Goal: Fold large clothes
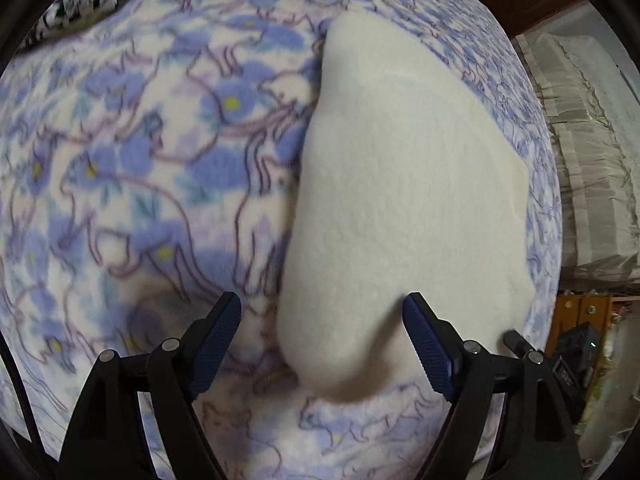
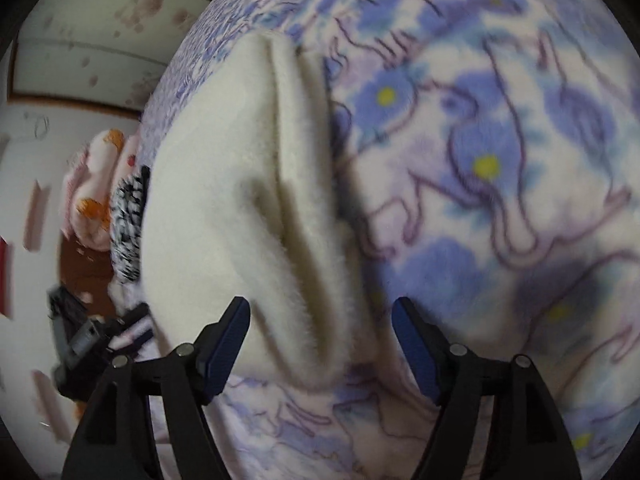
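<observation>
Two close fisheye views look down along the fingers of two tools onto soft fabric.

In the left wrist view, the left hand-held gripper point(image 1: 322, 350) is released, its two blue-padded fingers spread wide with nothing pressed between them. Below it lies a cream fleece garment point(image 1: 400, 200), folded into a long, rounded shape. Its near end sits in the gap between the open fingers, though the pads do not clamp it. The garment rests on a fleece blanket point(image 1: 140, 160) printed with blue flowers and outlined animals, which fills most of the view. At the far right edge hangs a pale pleated cloth point(image 1: 588, 168).

In the right wrist view, the right hand-held gripper point(image 2: 322, 346) is also released, jaws wide apart and gripping nothing. The same cream garment point(image 2: 224, 208) lies left of centre on the blanket point(image 2: 500, 160), showing soft lengthwise folds along its right side; its near end reaches between the open fingers. Beyond the blanket's left edge sit a black-and-white patterned cloth point(image 2: 128, 228) and a pink and orange bundle point(image 2: 100, 184).
</observation>
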`<state>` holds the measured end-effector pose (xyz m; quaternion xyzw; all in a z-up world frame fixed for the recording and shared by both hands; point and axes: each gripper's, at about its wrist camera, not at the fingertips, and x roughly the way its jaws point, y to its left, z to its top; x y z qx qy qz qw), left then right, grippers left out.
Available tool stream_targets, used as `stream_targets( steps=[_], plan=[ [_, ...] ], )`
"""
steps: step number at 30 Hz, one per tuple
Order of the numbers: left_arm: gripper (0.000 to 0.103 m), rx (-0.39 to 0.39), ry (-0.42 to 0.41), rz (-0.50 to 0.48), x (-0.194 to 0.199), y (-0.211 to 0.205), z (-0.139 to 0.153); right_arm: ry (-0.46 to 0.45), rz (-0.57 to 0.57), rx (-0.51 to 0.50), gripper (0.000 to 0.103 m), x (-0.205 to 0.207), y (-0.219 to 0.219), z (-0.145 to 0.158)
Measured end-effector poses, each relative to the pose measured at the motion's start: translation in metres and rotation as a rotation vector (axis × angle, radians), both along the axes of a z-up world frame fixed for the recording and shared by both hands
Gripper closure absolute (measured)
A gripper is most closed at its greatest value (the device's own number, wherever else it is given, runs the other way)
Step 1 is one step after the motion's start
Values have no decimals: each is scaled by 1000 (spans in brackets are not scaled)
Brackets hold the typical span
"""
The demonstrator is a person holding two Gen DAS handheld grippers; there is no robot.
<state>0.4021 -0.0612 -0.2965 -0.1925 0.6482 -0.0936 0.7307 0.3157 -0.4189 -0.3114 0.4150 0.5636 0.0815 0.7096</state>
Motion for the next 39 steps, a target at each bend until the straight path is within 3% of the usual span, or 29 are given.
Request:
stream_targets(
  steps=[4, 6, 13, 18, 28, 39],
  plan=[
    [21, -72, 67, -49, -6, -2, -18, 2, -18, 103, 27, 2, -4, -18],
    [21, -71, 93, -84, -7, -7, -26, 2, -5, 137, 25, 6, -4, -25],
    [17, -116, 96, -186, 8, -21, -41, 2, 57, 250, 14, 21, -11, -50],
    [13, -149, 92, -233, 27, -27, -49, 29, 90, 330, 14, 44, -11, -60],
    [0, -263, 71, -276, 61, -41, -72, 70, 138, 330, 5, 67, -1, -63],
    [0, -256, 55, -256, 62, -51, -76, 103, 133, 223, 5, 69, 9, -60]
  ],
)
